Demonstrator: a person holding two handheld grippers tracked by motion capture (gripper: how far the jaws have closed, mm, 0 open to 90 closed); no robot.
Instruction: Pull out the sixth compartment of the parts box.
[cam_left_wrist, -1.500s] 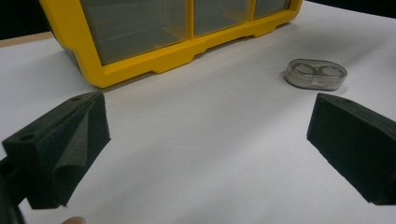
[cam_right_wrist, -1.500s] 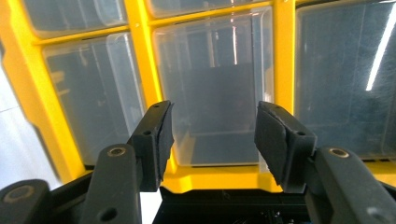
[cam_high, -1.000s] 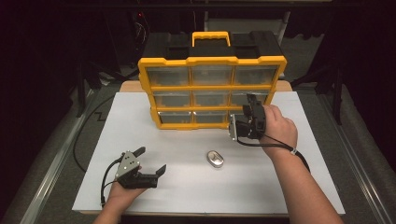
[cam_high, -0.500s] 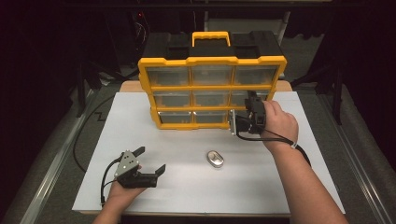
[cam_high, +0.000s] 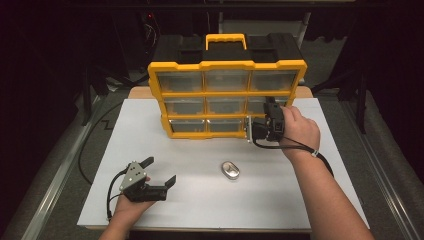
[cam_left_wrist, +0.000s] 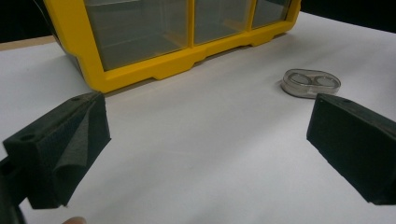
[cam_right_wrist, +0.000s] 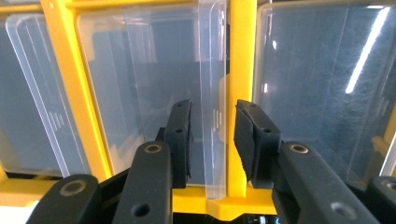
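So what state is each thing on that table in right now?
Left hand-held gripper: open, empty, resting low over the table.
Right hand-held gripper: jaws closing around a clear drawer handle, not yet pressing.
Yellow drawer organizer: upright, drawers in.
Small clear case: closed, lying flat.

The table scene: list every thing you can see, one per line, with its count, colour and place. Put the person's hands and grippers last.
Drawer cabinet: one, yellow frame with nine clear drawers, black handled top, standing at the back of the board.
Drawer tab: one, clear, sticking out from a bottom-row drawer, between the right gripper's fingers.
Small case: one, clear and oval, lying on the board in front of the cabinet.
Board: one, white, covering the table.
Left gripper: one, black with a grey plate, fingers apart, near the board's front left, holding nothing.
Right gripper: one, black, at the cabinet's bottom right drawer, fingers just closing in around the tab.
Hands: two, left, right.
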